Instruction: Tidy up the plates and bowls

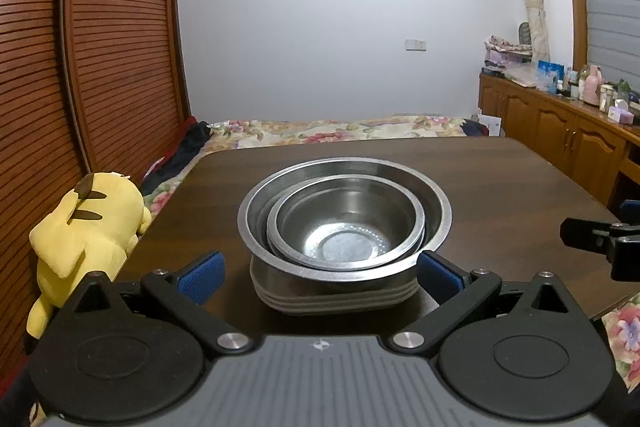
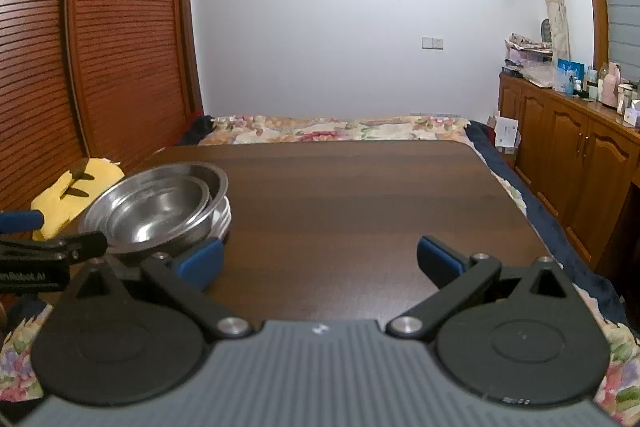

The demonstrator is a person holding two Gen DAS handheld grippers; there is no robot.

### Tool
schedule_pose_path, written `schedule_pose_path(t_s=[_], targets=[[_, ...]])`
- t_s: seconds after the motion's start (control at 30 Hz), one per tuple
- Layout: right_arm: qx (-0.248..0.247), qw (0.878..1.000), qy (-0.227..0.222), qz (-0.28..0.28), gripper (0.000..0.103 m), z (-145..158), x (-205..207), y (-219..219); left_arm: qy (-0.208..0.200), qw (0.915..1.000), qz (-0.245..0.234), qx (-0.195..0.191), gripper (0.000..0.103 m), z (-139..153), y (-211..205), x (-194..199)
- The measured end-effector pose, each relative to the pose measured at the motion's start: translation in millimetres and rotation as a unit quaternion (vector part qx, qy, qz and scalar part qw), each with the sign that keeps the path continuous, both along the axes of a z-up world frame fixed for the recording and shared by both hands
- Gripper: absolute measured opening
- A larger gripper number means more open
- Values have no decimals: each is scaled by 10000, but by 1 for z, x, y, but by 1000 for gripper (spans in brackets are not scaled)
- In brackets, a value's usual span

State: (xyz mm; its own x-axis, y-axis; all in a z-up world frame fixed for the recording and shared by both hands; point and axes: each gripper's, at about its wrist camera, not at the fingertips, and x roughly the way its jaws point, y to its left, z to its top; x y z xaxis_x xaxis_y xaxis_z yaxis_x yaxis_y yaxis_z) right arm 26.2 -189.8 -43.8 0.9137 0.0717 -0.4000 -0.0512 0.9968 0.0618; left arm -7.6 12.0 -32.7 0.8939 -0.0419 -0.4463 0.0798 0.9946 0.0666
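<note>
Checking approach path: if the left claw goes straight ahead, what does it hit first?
The bowl stack, dead ahead between the open left claw pads; likely its ribbed base first, though depth is unclear.

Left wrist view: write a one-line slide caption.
Open left tool faces nested steel bowls stacked on plates on a dark table.

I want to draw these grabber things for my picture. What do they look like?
Both look alike. The left gripper and right gripper each have two black link arms with silver round bolts, ending in blue ribbed fingers. Behind them sit two big black round discs and a grey ridged body with a tiny white mark. The left one's side carries white lettering, only partly readable.
</note>
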Motion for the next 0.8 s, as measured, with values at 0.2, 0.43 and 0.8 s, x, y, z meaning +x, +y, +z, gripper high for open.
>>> schedule_pose_path(t_s=[0.2, 0.43, 0.8], targets=[[53, 10000, 52, -7, 102, -2, -1, 0, 5, 10000, 3, -13, 103, -1, 0, 0], [38, 10000, 55, -26, 102, -2, 0, -2, 4, 10000, -2, -13, 103, -2, 1, 0], [37, 9999, 83, -45, 95, -3, 1, -4, -12, 10000, 9, -25, 103, -2, 2, 0]])
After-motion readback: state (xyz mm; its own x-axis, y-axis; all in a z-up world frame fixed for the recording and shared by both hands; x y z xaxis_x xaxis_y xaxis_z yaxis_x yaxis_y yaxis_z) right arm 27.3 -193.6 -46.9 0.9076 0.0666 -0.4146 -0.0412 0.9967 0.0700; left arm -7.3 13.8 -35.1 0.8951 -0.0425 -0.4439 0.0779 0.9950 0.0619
